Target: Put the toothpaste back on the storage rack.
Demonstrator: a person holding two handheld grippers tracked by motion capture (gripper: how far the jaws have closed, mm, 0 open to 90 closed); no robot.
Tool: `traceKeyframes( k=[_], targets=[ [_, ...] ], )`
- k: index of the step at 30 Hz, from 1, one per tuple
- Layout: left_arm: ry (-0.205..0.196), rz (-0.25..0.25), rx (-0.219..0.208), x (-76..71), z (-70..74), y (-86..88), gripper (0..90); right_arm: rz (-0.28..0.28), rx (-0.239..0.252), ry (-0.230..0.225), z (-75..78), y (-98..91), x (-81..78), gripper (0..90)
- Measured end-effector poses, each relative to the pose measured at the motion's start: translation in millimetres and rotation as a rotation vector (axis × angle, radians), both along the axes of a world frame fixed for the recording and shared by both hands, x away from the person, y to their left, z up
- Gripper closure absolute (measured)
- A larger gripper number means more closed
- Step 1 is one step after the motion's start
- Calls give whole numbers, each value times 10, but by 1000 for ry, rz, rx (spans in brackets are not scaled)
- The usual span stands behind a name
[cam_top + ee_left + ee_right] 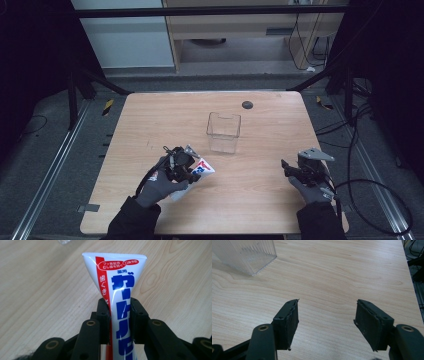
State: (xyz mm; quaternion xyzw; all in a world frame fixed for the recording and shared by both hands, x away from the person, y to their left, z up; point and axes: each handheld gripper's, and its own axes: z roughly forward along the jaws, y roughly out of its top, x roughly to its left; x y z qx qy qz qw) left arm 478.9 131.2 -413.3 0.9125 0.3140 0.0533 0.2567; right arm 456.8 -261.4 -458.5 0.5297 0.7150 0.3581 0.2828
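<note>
Left claw (120, 315) grips the toothpaste tube (117, 290) across its body, pads pressed on both sides, crimped end pointing away over the tabletop (260, 170). Right claw (327, 322) stands open and holds nothing, parked near the right edge. I judge the pick-up step complete. Next I must carry the tube to the clear plastic container (223, 132) at centre, tilt it upright and release it inside without knocking the container's wall.

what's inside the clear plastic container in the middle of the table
Nothing shows inside the clear container: the wood of the table reads through its walls. The toothpaste tube is outside it, clamped in the left gripper. In the right gripper view its ribbed walls blur the interior.
</note>
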Motion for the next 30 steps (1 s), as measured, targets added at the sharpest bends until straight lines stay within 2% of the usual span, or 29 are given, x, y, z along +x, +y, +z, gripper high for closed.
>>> traceKeyframes(
  k=[1,4,6,7,10,11,13,14,15,17,18,19,20,21,23,25,26,30],
  targets=[
    [-22,8,-26,-11,73,36,728,-2,1,-1,1,0,-1,351],
    [-46,24,-50,-19,125,69,729,0,-1,-2,0,-1,-2,351],
    [-85,52,-93,-15,206,121,731,-1,0,-2,0,-2,1,351],
    [-85,52,-93,-15,206,121,732,-1,0,-2,0,-2,1,351],
    [-133,87,-143,9,345,180,732,-5,-2,-6,2,-10,2,351],
    [-133,87,-143,9,345,180,732,-6,-1,-5,3,-7,-1,351],
    [-192,127,-185,25,467,243,732,-5,-1,-7,5,-5,-4,351],
    [-192,127,-185,25,467,243,732,-5,-1,-7,5,-5,-4,351],
    [-231,152,-211,43,547,274,732,-7,-1,-9,6,-5,-3,351],
    [-249,183,-265,89,631,302,731,-8,-3,-12,7,-3,-8,351],
    [-249,183,-265,89,631,302,731,-8,-3,-12,7,-3,-8,351],
    [-281,219,-292,133,687,309,731,-8,-4,-20,10,-3,-13,351],
    [-281,219,-292,133,687,309,731,-8,-4,-20,10,-3,-13,351],
    [-324,250,-307,178,738,317,732,-10,0,-23,14,-3,-16,351],
    [-344,277,-350,231,792,344,731,-9,0,-29,15,-9,-15,351],
    [-354,291,-366,256,823,353,732,-9,2,-29,12,-6,-13,351],
    [-364,309,-402,320,878,372,731,-9,0,-29,7,-6,-10,350],
    [-407,352,-447,424,955,366,731,-7,-5,-26,-6,-2,-5,350]
  ],
)
